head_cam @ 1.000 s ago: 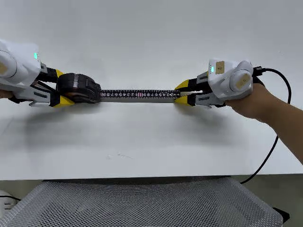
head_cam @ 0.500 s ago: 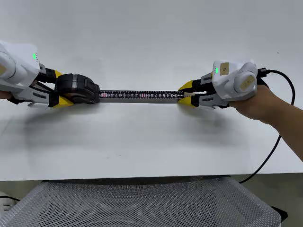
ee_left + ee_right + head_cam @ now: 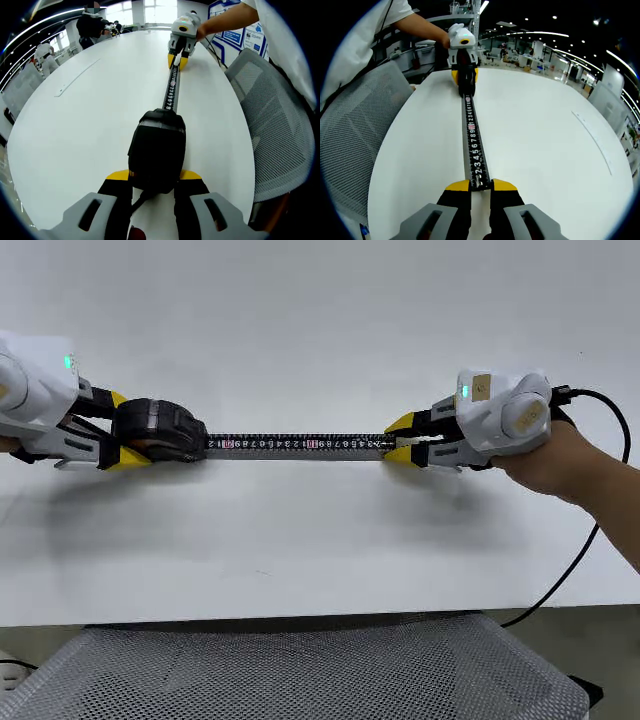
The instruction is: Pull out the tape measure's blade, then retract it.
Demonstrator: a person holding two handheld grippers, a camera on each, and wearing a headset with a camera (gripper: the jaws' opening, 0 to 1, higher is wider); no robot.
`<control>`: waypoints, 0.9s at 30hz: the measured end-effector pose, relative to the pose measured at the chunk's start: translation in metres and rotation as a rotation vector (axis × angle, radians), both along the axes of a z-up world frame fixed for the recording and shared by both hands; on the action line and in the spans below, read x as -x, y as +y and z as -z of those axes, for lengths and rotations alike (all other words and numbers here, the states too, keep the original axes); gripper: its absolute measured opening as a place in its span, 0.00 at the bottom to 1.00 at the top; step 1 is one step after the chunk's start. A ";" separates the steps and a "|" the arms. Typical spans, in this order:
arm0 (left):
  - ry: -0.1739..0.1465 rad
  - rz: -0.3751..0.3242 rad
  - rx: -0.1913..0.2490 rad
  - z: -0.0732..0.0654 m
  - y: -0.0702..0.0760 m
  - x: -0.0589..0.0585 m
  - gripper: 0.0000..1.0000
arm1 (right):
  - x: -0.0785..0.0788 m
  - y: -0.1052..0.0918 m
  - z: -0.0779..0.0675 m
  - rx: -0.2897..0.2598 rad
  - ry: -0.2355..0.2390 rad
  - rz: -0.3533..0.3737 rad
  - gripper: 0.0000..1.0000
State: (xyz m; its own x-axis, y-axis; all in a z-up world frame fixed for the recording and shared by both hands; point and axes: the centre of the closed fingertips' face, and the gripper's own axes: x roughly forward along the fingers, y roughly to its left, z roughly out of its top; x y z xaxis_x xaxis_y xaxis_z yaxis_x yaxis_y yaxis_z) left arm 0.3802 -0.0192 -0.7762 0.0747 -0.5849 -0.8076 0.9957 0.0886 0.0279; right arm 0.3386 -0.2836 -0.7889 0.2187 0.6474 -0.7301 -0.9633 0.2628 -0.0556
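Blade drawn out, retraction not yet done.
Right gripper pinches the blade by its tip; left gripper clamps the case on the table. Pull-out looks largely complete; feeding the blade back remains.

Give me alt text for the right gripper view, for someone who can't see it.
The right gripper is shut on the tip of the tape measure's blade, which stretches straight across a white table to the black case held by the left gripper.

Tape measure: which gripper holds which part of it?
The left gripper clamps the black case; the right gripper pinches the blade at its tip.
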 end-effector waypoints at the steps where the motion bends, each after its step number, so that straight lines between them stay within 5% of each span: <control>1: -0.001 0.002 0.000 0.000 0.000 0.000 0.26 | 0.001 -0.002 0.000 0.000 0.001 0.002 0.09; 27: -0.013 -0.011 0.009 -0.001 -0.002 0.000 0.27 | 0.003 -0.016 0.000 0.048 0.034 0.022 0.10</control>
